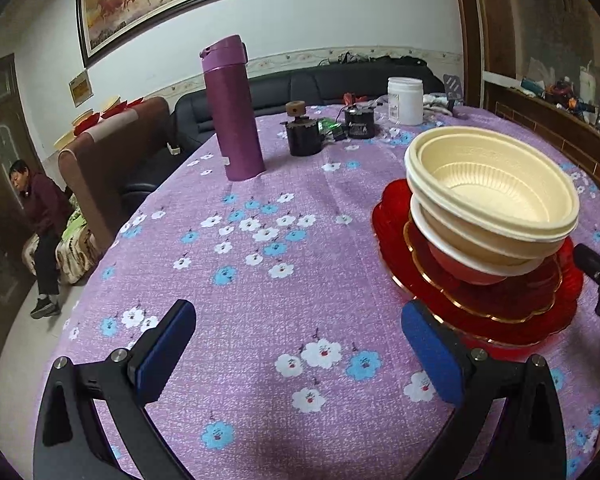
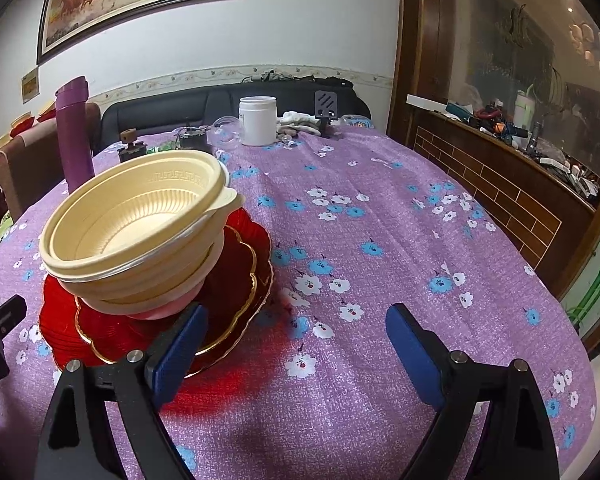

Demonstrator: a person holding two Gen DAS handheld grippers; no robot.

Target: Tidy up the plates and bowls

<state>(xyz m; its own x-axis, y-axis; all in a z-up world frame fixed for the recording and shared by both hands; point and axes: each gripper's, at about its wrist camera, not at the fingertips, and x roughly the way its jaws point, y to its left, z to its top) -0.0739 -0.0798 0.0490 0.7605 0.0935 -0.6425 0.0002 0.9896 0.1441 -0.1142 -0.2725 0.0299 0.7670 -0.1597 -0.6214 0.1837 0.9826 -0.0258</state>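
While both the left gripper (image 1: 298,354) and right gripper (image 2: 298,354) gape wide and empty, the tilted cream bowls (image 1: 492,200) atop red plates (image 1: 512,304), mid-bench, could slide off if nudged.

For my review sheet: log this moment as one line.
left claw: open, empty | right claw: open, empty | cream bowls: stacked, tilted, on red plates | tablecloth: dishes in one pile
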